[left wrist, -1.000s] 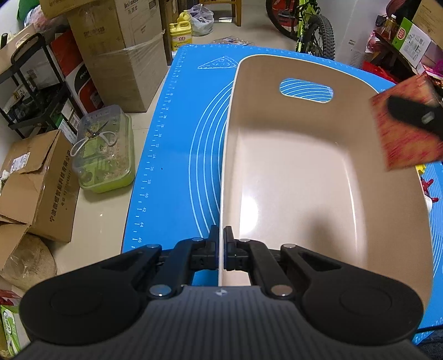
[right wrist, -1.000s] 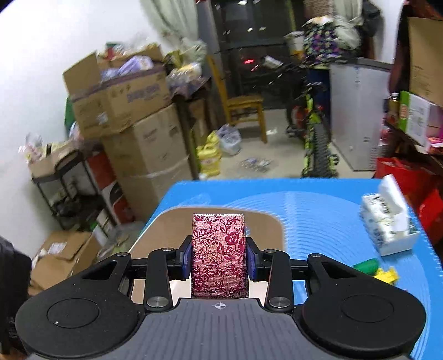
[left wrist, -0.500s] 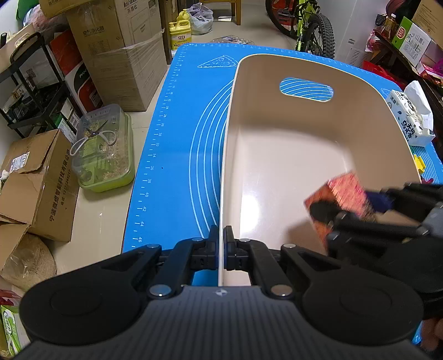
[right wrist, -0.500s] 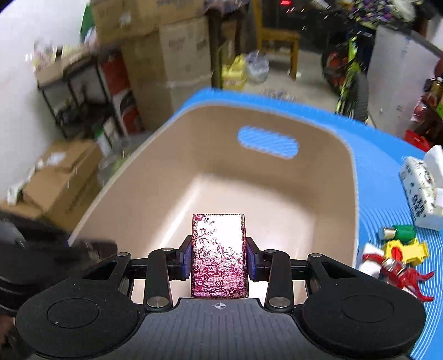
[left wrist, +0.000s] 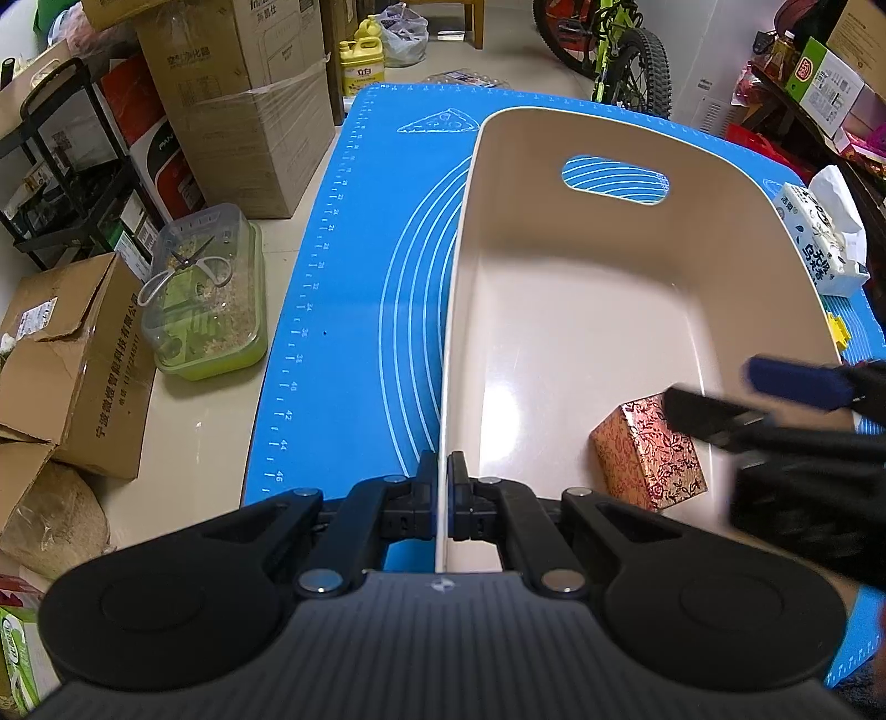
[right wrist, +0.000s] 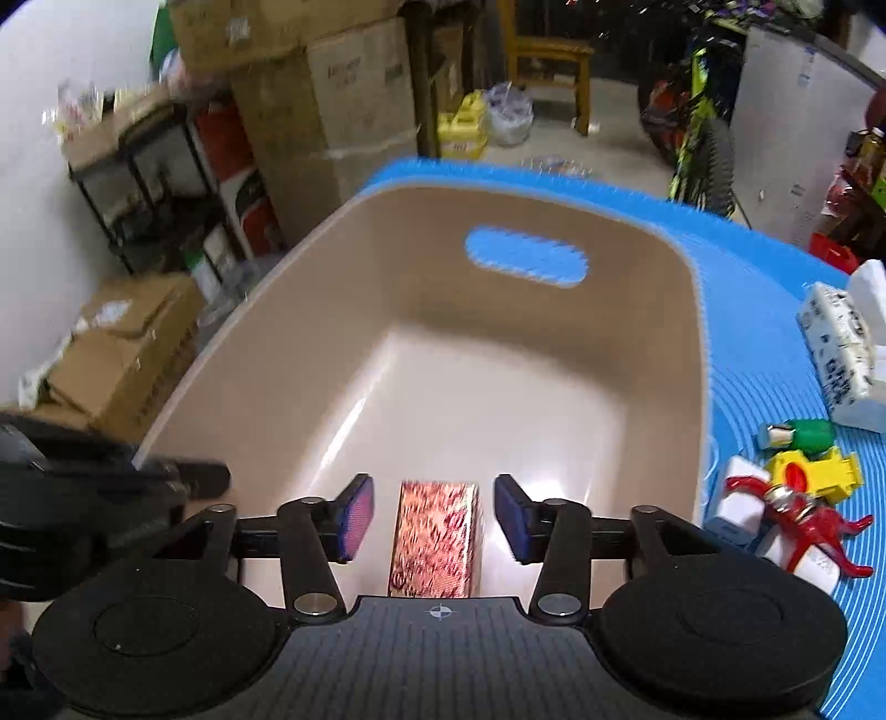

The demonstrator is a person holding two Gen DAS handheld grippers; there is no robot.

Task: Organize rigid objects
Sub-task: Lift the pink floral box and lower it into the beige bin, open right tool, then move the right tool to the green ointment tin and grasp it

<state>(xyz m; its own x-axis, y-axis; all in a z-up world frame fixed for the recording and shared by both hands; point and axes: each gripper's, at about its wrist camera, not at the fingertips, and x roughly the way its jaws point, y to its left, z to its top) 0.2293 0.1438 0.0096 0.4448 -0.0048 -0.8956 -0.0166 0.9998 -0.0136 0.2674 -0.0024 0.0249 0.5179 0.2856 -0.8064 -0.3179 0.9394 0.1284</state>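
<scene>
A beige plastic bin [left wrist: 653, 166] [right wrist: 699, 354] with a handle slot stands on the blue mat [left wrist: 360, 288]. My left gripper [left wrist: 442, 501] is shut on the bin's near left wall. A small box in red floral paper [left wrist: 648, 451] [right wrist: 436, 540] lies on the bin floor near the front. My right gripper [right wrist: 433, 518] [left wrist: 736, 396] hovers over it, jaws opening, both blue pads clear of the box sides.
On the mat right of the bin lie a tissue pack [right wrist: 844, 354], a green bottle [right wrist: 797, 435], a yellow toy [right wrist: 814, 473] and a red-and-white toy [right wrist: 792, 526]. Cardboard boxes [left wrist: 232, 99], a shelf rack, a green container [left wrist: 202, 299] and a bicycle [left wrist: 614, 44] stand on the floor.
My right gripper came down into the bin with the floral box, then spread its jaws and let go; the box now rests on the bin floor. The left gripper kept still.
</scene>
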